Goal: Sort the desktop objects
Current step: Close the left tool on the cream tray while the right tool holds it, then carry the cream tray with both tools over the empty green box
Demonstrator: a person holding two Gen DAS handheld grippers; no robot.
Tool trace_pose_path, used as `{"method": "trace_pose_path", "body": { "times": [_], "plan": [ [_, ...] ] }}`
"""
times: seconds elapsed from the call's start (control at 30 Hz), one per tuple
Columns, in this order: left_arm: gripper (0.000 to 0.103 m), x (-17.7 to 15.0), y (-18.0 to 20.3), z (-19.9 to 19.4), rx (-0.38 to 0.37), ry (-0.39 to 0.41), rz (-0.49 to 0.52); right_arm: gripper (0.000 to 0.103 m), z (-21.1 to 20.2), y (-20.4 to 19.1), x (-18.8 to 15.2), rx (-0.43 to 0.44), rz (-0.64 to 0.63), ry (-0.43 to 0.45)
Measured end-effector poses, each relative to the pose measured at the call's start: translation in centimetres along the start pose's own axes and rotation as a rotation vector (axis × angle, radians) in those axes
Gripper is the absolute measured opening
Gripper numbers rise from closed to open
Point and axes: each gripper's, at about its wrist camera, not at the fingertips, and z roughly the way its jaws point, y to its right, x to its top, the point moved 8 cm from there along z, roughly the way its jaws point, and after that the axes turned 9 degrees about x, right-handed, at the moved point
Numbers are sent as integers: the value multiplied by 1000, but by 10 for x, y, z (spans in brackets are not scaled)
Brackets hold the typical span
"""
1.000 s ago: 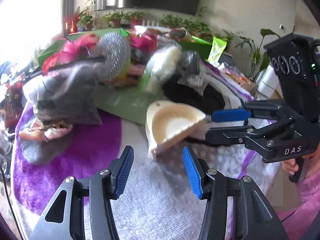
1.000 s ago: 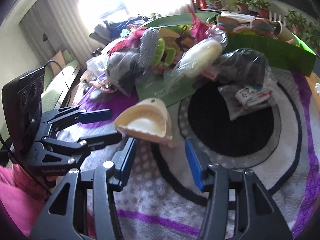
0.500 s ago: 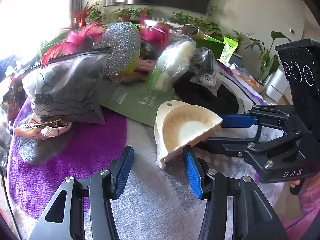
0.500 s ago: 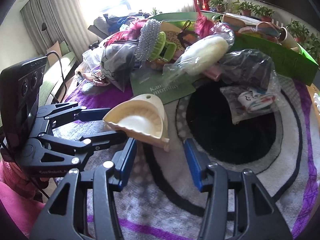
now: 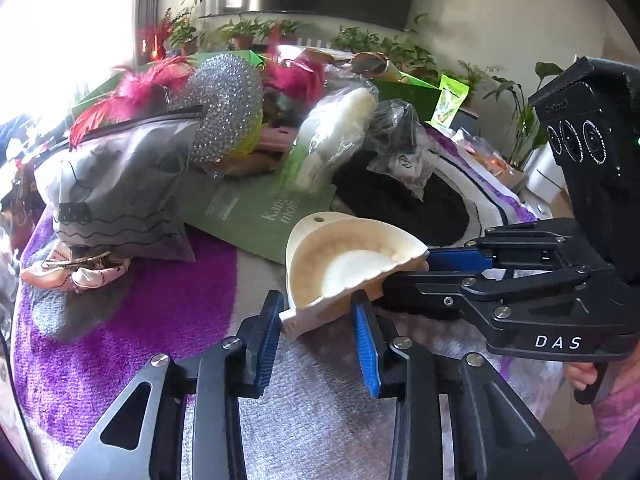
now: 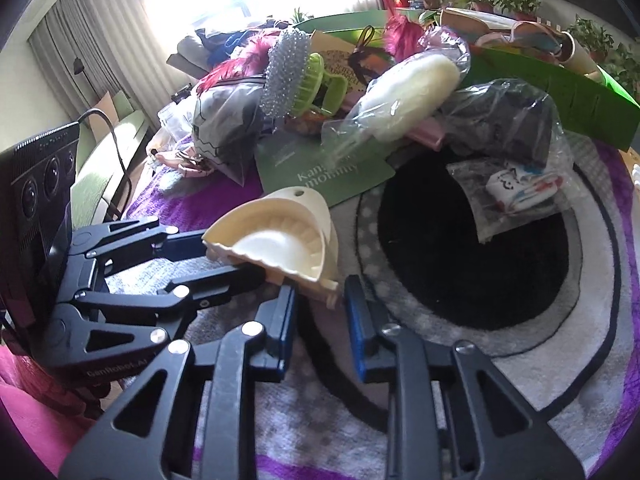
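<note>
A cream dumpling mold (image 5: 340, 256) lies open on the rug, its hinged halves spread. In the left wrist view my left gripper (image 5: 318, 316) has the mold's near corner between its blue pads, jaws closing and touching it. My right gripper (image 5: 412, 270) comes in from the right and pinches the mold's right tip. In the right wrist view the mold (image 6: 280, 236) has its handle between the closing jaws of my right gripper (image 6: 320, 300), while my left gripper (image 6: 228, 260) clamps its left tip.
Behind the mold lie a green booklet (image 5: 256, 216), a grey pouch (image 5: 120, 184), a silver scrubber (image 5: 224, 108) and a bagged white item (image 5: 340, 128). A small bagged item (image 6: 520, 196) rests on the rug's black circle. A green box (image 6: 560, 92) stands behind.
Both grippers' jaws have narrowed from wide apart onto the mold. The mold has tipped slightly and now sits right between both pairs of pads. Neither hand has travelled much.
</note>
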Motion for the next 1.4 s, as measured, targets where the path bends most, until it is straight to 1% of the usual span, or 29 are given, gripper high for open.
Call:
{"method": "trace_pose_path", "body": {
  "times": [0.47,0.77,1.0,1.4],
  "plan": [
    [35,12,3,-18,4,37,8,24,-20,-8,6,-13,22,39],
    [35,25,8,-34,15,86,36,24,-37,-11,15,-28,11,79],
    [35,41,7,-47,30,129,47,24,-46,-15,30,-44,-14,110],
    [35,69,-4,-62,65,195,23,24,-57,-22,62,-56,-56,167]
  ]
}}
